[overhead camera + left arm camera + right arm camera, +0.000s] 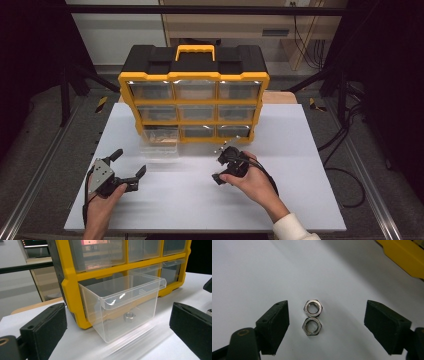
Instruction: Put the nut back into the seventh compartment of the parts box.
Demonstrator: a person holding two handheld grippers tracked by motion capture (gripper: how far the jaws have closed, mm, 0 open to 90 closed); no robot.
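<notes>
Nuts (pixel 312 317) between apart right gripper (pixel 325 326) jaws.

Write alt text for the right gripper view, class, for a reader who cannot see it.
Two steel hex nuts lie touching on a white table, between the open black jaws of the right hand-held gripper, which touch neither nut. A yellow organiser corner shows at top right.

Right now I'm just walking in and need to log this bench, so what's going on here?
A person holds a gripper in each hand at a white table. The right gripper hovers with open jaws astride two steel nuts lying side by side and touching on the table, not gripped. The left gripper waits open, facing a clear drawer pulled out of the yellow organiser. One nut already lies in that drawer.
</notes>
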